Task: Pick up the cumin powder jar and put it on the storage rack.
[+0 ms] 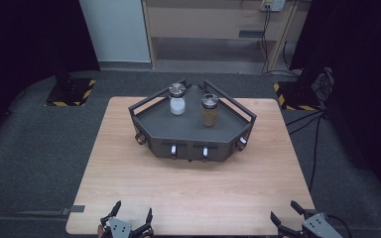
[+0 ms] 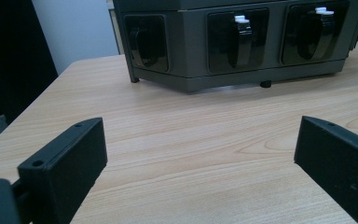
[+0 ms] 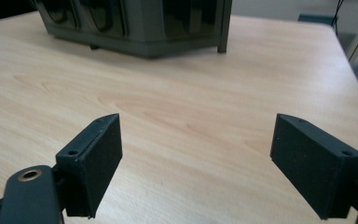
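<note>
**Two jars on the grey rack, both grippers spread at the near edge**

The white jar [image 1: 177,103] and the brown jar [image 1: 210,113] stand upright on the top deck of the grey rack [image 1: 163,126], each with its long axis vertical and its metal lid facing up. The white jar sits toward the rack's back corner, the brown one just to its right and slightly nearer the front; they are apart, not touching. What the jars contain is hard to make out from above.

The rack rests on the far half of the tabletop [image 1: 188,193]. Its front face carries dark recesses with white-tipped pieces [image 2: 241,19] in them, too small to identify; in the left gripper view the rack's top is cut off.

Well in front of the rack, the left gripper [image 1: 131,213] and the right gripper [image 1: 285,212] hang at the near edge, partly cut off by the frame. Both have jaws spread wide with bare tabletop between them.
</note>
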Action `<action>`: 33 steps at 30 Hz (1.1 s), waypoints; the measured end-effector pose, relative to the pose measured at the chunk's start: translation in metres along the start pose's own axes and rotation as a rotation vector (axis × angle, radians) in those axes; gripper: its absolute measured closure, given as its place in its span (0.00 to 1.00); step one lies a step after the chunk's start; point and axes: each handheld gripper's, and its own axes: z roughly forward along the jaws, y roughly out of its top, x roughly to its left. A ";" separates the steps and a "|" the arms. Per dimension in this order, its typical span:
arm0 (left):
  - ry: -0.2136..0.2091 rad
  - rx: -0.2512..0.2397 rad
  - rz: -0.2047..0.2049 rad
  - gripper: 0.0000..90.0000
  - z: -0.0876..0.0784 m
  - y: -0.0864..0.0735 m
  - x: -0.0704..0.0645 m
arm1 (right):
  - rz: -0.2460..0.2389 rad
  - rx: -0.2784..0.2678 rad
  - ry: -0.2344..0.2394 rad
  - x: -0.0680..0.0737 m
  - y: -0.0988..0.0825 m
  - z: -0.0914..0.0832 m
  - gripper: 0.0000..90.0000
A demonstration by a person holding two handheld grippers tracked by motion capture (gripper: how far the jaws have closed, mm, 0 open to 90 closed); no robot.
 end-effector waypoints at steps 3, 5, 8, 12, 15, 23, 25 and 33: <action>0.002 0.005 0.002 0.02 0.001 0.000 0.000 | 0.007 0.027 -0.008 -0.002 -0.002 0.002 0.18; 0.002 0.006 0.004 0.02 0.001 0.000 0.000 | 0.017 0.037 -0.011 -0.003 -0.002 0.002 0.18; 0.000 0.009 0.007 0.02 0.002 0.000 0.000 | 0.022 0.042 -0.015 -0.004 -0.003 0.003 0.18; -0.005 0.010 0.009 0.02 0.003 0.000 0.000 | 0.028 0.043 -0.020 -0.005 -0.004 0.003 0.18; -0.007 0.010 0.010 0.02 0.003 -0.001 0.001 | 0.029 0.043 -0.024 -0.004 -0.004 0.002 0.18; -0.015 0.009 0.013 0.02 0.003 0.000 0.001 | 0.030 0.046 -0.030 -0.003 -0.005 0.000 0.18; -0.017 0.008 0.014 0.02 0.003 0.000 0.001 | 0.032 0.048 -0.031 -0.003 -0.005 0.000 0.18; -0.017 0.006 0.015 0.02 0.003 0.000 0.000 | 0.032 0.049 -0.037 -0.004 -0.006 -0.001 0.18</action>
